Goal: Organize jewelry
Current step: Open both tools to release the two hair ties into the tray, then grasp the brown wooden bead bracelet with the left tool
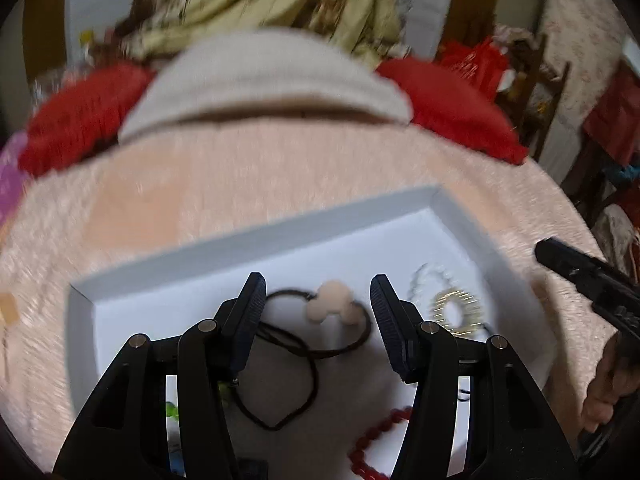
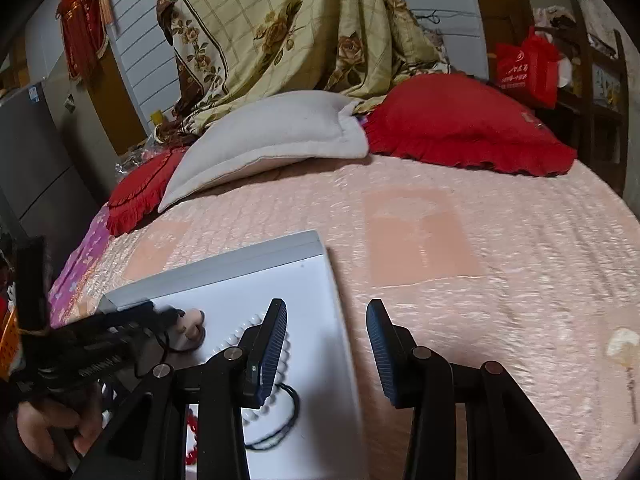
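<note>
Both my claws, left and right, hang half-open and empty over the white tray on the bed, hair tie and beads already inside for sorting.

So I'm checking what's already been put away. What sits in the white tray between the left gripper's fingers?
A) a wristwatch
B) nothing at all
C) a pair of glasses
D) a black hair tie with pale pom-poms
D: in the left wrist view a black hair tie with pale pom-poms lies in the white tray, framed by the left gripper, which is open.
</note>
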Demonstrator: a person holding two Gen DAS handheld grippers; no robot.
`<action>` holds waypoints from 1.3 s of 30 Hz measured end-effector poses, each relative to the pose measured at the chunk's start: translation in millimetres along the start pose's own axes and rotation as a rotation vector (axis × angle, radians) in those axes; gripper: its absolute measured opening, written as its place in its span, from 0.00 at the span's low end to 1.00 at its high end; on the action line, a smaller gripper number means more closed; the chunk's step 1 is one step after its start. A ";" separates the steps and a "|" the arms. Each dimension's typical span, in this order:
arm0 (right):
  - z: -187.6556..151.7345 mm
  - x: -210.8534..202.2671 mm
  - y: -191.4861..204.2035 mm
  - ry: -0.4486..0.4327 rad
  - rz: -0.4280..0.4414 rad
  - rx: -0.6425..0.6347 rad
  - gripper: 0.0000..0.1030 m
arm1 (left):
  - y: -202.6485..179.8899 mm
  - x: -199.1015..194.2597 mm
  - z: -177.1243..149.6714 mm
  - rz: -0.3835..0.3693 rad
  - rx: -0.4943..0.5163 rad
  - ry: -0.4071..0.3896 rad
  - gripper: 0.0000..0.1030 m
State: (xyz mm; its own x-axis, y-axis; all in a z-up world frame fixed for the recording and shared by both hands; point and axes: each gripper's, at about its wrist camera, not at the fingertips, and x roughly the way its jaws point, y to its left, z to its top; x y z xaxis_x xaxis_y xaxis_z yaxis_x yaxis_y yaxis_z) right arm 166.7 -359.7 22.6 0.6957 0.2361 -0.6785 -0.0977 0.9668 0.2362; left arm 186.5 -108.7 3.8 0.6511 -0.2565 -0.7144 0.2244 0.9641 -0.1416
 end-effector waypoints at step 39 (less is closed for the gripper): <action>-104.0 -75.1 -39.0 0.126 -0.006 -0.020 0.40 | -95.1 -55.4 -144.5 0.240 0.045 0.094 0.61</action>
State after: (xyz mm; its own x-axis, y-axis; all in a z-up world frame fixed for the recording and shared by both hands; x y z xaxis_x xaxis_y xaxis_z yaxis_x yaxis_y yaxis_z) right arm 44.2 -404.9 -7.9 0.6013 0.2397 -0.7622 -0.1086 0.9696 0.2192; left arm 24.4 -176.3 -42.2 0.6197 -0.0114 -0.7847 0.1050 0.9921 0.0685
